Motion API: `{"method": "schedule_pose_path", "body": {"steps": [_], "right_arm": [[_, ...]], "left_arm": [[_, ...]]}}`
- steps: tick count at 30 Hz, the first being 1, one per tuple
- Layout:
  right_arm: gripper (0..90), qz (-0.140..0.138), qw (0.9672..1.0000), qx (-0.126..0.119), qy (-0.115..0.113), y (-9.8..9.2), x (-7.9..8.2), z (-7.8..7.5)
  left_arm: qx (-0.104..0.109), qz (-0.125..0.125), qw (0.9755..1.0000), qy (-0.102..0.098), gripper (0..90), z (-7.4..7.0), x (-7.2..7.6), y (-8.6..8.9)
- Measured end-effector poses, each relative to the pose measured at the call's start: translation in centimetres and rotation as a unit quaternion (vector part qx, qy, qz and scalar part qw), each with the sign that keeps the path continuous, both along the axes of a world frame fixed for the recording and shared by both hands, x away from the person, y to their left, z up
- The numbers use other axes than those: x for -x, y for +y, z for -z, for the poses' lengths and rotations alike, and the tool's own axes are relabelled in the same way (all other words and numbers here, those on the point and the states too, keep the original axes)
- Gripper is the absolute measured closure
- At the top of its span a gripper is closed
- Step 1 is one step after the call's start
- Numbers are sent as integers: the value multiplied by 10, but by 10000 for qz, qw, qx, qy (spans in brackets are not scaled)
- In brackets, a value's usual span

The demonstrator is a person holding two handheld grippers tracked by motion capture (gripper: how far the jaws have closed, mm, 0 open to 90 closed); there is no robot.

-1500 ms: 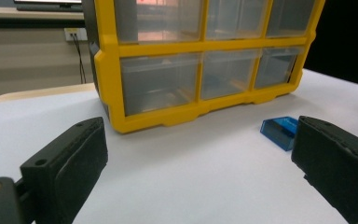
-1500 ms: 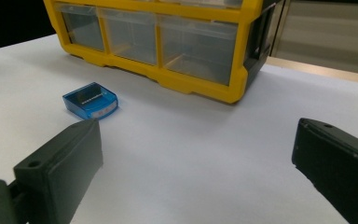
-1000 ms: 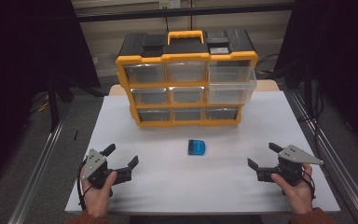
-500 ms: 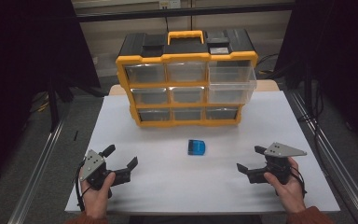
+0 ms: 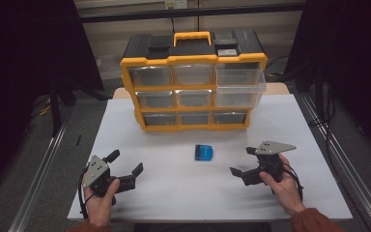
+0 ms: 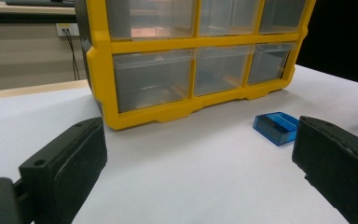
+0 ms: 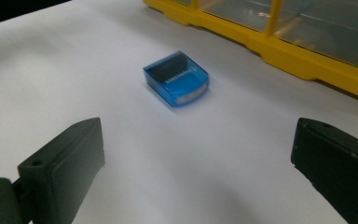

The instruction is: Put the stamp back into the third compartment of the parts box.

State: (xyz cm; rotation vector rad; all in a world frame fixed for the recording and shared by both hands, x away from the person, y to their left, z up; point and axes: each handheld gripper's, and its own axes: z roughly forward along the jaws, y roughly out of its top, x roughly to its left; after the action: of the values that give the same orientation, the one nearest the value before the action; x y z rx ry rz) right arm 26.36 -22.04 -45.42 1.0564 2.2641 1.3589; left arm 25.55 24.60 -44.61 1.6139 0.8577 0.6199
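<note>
— On the white table, what sits between the two hand-held tools?

— Small blue box lies flat near the middle of the tabletop, just in front of the yellow-framed drawer cabinet that stands at the far side. Nothing touches it.

— Where is the right gripper?

— Low over the table at the near right, in the person's right hand, jaws spread wide and empty. From the right gripper view, the blue box lies beyond and between its two black jaws, apart from both, with the cabinet's yellow base running along the far right.

— And the left gripper?

— Near left of the table, held in the left hand, well apart from the box, jaws likewise spread with nothing between them. From the left gripper view, the cabinet rises straight ahead with its clear drawers, and the blue box lies to the right, close by the right-hand jaw in the picture but farther off on the table.

— Any drawers out of line?

— Top right drawer stands pulled out past the frame; the others sit flush. A yellow handle tops the cabinet
</note>
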Motion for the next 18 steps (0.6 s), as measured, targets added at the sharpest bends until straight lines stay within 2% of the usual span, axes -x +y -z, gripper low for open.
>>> {"method": "schedule_pose_path", "body": {"steps": [1, 3, 6, 9, 10, 11, 13, 15, 16, 18], "right_arm": [[52, -114, 9999, -22, 22, 3, -3, 0], [53, -99, 9999, -38, -38, 7, -6, 0], [32, -300, 9994, 139, 113, 20, -18, 0], [30, -351, 9992, 129, 151, 25, -23, 0], [36, -485, 9980, 215, 330, 30, -29, -1], [35, -594, 9973, 218, 372, 32, -32, -3], [32, -620, 9973, 175, 342, 35, -36, -5], [32, -658, 9966, 338, 355, 40, -40, -7], [31, -686, 9964, 354, 343, 42, -43, -8], [29, -651, 9969, 330, 298, 46, -47, -9]], "left_arm": [[3, 23, 10000, 18, 33, 0, 0, 0], [1, -12, 10000, 7, 34, -1, 0, 0], [-28, 3, 10000, 17, 34, -1, 0, 0], [-11, -20, 10000, 15, 34, -1, 0, -1], [-5, -17, 10000, 14, 34, -1, 0, 0], [-5, -17, 10000, 14, 34, -1, 0, 0], [-16, -28, 10000, 16, 34, -1, 0, 0], [-49, -37, 10000, -13, 34, -1, 0, 1], [11, 11, 10000, 4, 34, -1, 0, 0], [-6, -26, 10000, -10, 34, -1, 0, 0]]}}
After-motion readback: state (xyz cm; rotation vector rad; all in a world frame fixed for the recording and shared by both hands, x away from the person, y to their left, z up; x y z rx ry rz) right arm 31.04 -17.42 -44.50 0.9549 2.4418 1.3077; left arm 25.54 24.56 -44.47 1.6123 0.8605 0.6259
